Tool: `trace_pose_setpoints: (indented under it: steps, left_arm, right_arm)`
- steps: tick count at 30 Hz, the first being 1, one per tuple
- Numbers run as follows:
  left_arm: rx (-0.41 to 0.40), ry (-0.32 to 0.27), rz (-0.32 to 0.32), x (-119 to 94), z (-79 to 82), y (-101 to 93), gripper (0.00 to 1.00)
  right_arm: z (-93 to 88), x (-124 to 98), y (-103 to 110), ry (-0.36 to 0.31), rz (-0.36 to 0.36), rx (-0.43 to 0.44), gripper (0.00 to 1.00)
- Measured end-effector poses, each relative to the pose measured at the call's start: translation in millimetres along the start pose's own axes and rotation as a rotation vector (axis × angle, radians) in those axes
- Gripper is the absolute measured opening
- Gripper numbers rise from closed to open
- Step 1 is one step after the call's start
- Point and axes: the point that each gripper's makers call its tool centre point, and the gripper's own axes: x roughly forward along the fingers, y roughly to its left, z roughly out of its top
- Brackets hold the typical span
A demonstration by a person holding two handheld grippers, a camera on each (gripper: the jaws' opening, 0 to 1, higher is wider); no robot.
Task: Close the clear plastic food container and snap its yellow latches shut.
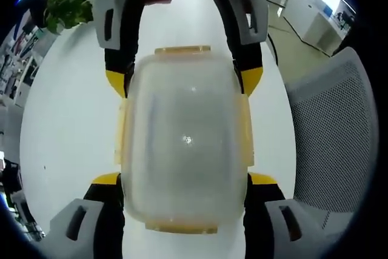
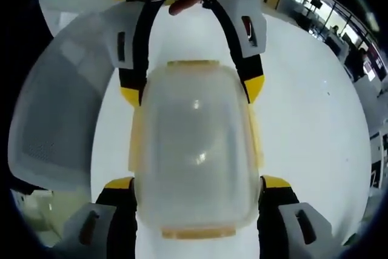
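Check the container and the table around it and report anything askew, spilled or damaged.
Nothing stands out. The clear container sits flat on the white table with its lid on squarely, framed by the left gripper and the right gripper. No spill or crack shows. Whether the yellow latches are fully snapped cannot be told.

container: clear plastic food container (image 1: 185,141) lying lid-up on the white table (image 1: 66,125)
latches: yellow latches (image 1: 182,50) showing at the container's four edges
left gripper (image 1: 185,180): jaws flanking the container's near end
right gripper (image 1: 185,83): jaws flanking the container's far end
chair: mesh chair (image 1: 330,131) standing beside the container, off the table
plant: green plant (image 1: 66,1) sitting well beyond the container
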Motion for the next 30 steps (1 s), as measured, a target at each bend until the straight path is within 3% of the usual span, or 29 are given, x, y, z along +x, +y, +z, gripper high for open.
trace_pose_setpoints:
  steps: [8, 11, 30]
  left_arm:
    - [0.001, -0.021, -0.002, -1, 0.3, -0.1, 0.81]
    - [0.01, -0.004, -0.004, -3, -5.9, -1.1, 0.81]
    - [0.009, -0.015, -0.001, -11, -30.1, -3.3, 0.82]
  right_arm:
    - [0.2, 2, -1, 0.02, -0.004, 0.009, 0.84]
    - [6.4, 4, 1, -0.007, 0.0, 0.018, 0.84]
    - [31.7, 18, 4, 0.004, 0.0, 0.032, 0.87]
